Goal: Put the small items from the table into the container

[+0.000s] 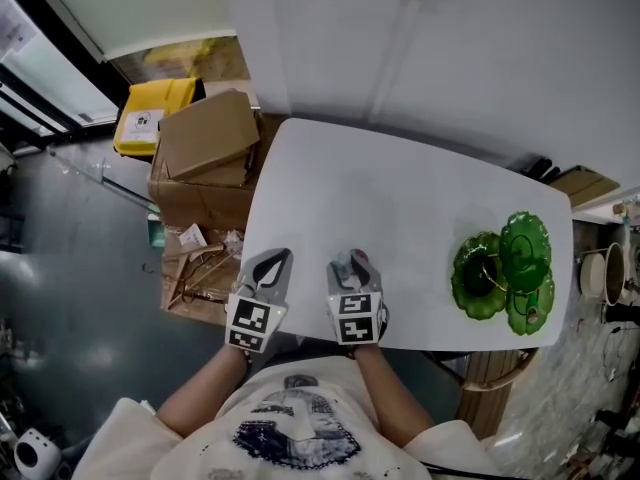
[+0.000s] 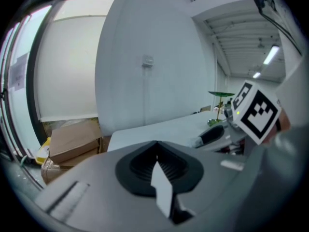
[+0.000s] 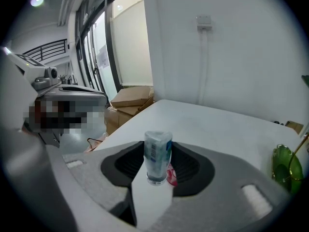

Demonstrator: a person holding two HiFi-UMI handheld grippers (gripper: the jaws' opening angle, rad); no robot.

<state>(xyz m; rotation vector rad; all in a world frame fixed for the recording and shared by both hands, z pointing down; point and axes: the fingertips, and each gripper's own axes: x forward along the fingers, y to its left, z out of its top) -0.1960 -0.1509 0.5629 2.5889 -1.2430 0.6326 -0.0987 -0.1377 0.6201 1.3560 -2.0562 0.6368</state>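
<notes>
My right gripper (image 1: 350, 266) (image 3: 157, 164) is over the front edge of the white table (image 1: 400, 198). It is shut on a small clear tube (image 3: 157, 153) with a blue and white label, which stands upright between the pads, with a bit of red behind it. In the head view the tube (image 1: 352, 262) shows at the jaw tips. My left gripper (image 1: 272, 265) (image 2: 155, 153) hangs just to its left, its jaws together with nothing between them. The green glass container (image 1: 500, 268) (image 3: 286, 168), made of leaf-shaped dishes, sits at the table's right end.
Cardboard boxes (image 1: 205, 138) and a yellow box (image 1: 150, 113) stand on the floor left of the table, with loose clutter (image 1: 200, 268) below them. Bowls (image 1: 600, 273) sit on a surface past the table's right edge. A white wall (image 1: 450, 58) runs behind the table.
</notes>
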